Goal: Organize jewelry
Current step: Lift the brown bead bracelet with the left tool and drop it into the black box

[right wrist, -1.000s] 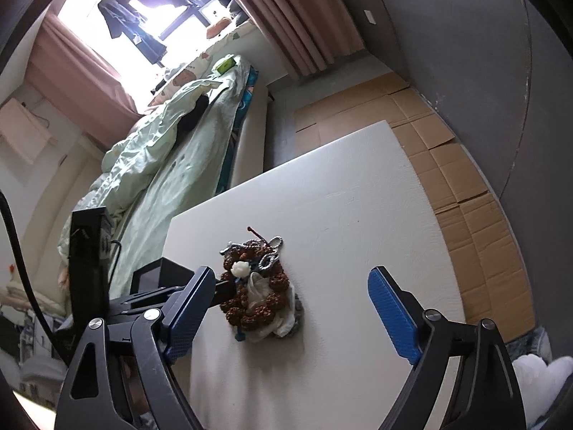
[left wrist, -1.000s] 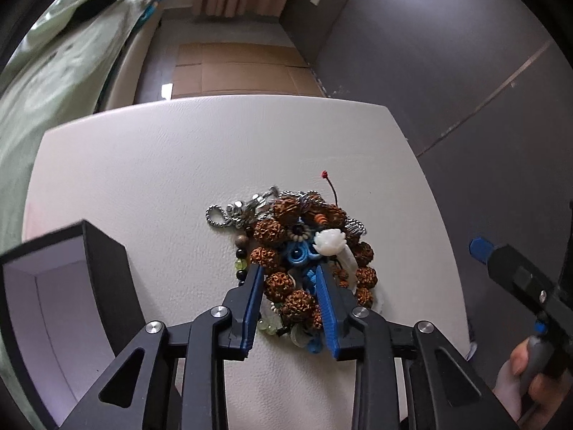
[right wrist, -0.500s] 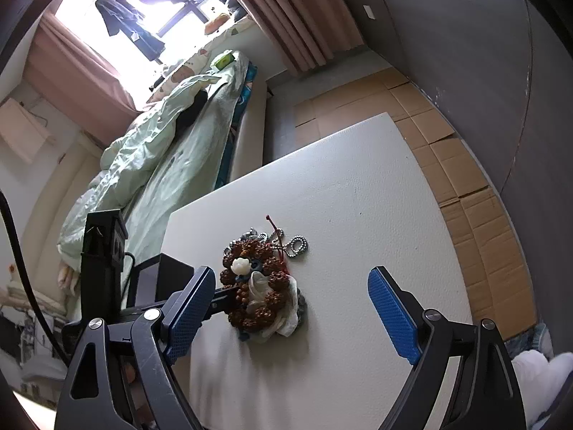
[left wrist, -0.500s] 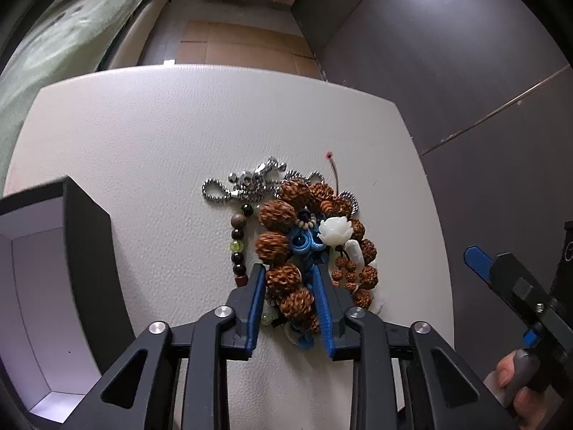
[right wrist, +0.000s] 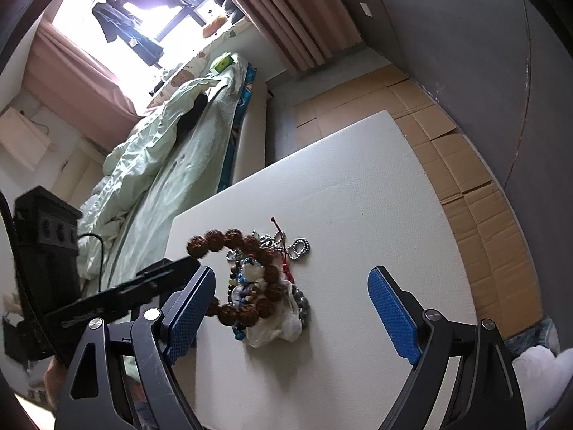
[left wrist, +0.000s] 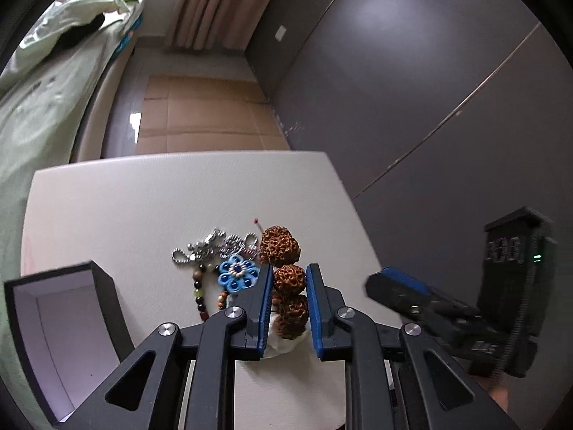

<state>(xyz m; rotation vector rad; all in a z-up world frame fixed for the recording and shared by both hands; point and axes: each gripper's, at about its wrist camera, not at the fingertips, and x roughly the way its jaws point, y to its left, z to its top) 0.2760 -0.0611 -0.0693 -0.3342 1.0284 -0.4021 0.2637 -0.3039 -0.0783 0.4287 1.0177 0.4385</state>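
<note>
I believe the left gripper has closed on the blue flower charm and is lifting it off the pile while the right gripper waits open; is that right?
Not quite: the left gripper is shut on the brown bead bracelet, not the blue flower charm, which lies on the table. The left wrist view shows a bead pinched between its pads. The bracelet does hang lifted off the pile, and the right gripper waits open.

The left gripper point(left wrist: 288, 279) is tilted downward, with its jaws nearly closed. The right gripper point(right wrist: 292, 308) is also tilted downward, with its jaws wide apart.

Grey walls point(left wrist: 412, 71), cardboard floor point(left wrist: 200, 114), bed w/ green duvet point(right wrist: 161, 150), bright window point(right wrist: 143, 3), pink curtains point(right wrist: 297, 21)
</note>
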